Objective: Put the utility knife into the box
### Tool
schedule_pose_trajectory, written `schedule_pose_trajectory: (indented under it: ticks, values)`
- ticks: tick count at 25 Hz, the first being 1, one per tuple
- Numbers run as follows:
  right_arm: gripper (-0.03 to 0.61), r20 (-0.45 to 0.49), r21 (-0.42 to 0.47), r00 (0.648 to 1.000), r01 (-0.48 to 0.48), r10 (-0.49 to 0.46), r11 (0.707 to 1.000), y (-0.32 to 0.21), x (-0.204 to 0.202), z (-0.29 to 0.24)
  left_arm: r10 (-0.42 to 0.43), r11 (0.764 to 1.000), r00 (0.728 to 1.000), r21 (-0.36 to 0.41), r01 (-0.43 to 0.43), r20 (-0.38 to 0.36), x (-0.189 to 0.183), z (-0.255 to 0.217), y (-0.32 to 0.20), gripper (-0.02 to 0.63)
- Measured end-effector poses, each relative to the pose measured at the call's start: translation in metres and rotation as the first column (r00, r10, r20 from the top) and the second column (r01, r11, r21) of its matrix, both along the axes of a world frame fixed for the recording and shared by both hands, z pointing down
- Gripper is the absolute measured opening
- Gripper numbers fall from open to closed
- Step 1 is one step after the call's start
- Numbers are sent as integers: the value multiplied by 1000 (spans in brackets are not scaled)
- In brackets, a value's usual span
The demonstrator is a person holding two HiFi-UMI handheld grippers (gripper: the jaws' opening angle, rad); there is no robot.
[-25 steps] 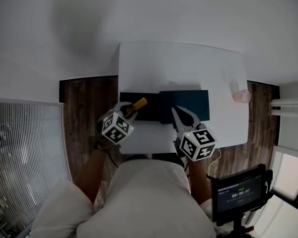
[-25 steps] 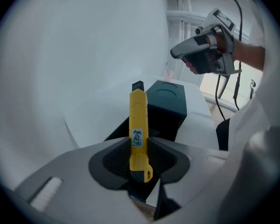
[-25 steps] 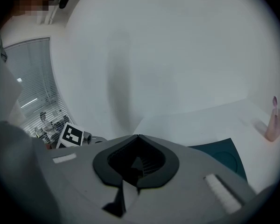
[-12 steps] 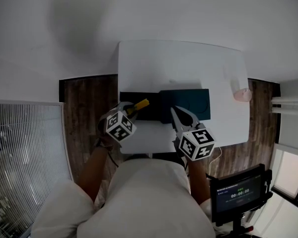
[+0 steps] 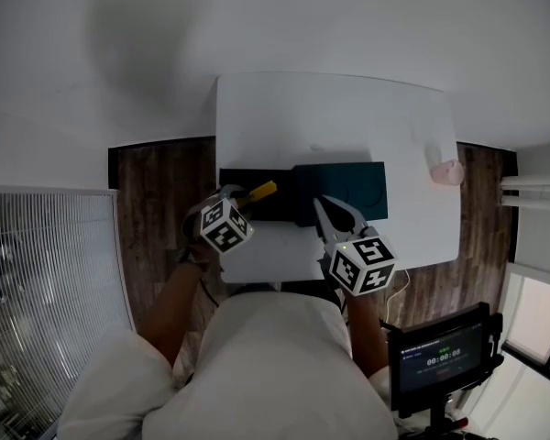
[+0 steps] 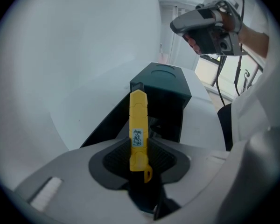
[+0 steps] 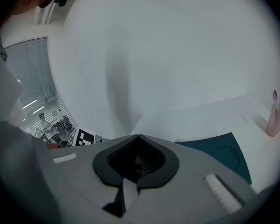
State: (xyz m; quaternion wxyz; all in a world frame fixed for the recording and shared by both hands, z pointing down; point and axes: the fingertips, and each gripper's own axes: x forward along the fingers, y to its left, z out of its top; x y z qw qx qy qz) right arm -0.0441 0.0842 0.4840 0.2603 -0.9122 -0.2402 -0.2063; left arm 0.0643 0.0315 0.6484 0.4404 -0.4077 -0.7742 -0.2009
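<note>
An open dark box lies on the white table, and its teal lid lies flat to the right of it. My left gripper is at the box's left end, shut on the yellow utility knife. In the left gripper view the knife sticks out past the jaws toward the box. My right gripper hovers at the lid's near edge. In the right gripper view its jaws meet with nothing between them, and the lid lies beyond.
A pink object stands at the table's right edge. A screen on a stand is at the lower right, over wooden floor. Window blinds fill the left side. The person's lap is against the table's near edge.
My left gripper has sunk a little and shifted slightly toward the box, with the knife still in it. The right gripper has not moved.
</note>
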Motion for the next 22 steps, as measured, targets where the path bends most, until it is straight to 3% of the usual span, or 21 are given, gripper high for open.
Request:
schedule_pose_trajectory:
  ticks: [14,22]
  values:
    - [2,-1,12,1000,-3,3,1000,-2,0,4,15,998,998,54,-12,-68,8,11,0,110]
    - [2,-3,33,1000,-10,10,999,-1,-4,8,29,990,996,138,-17,-81,9,20,-2,110]
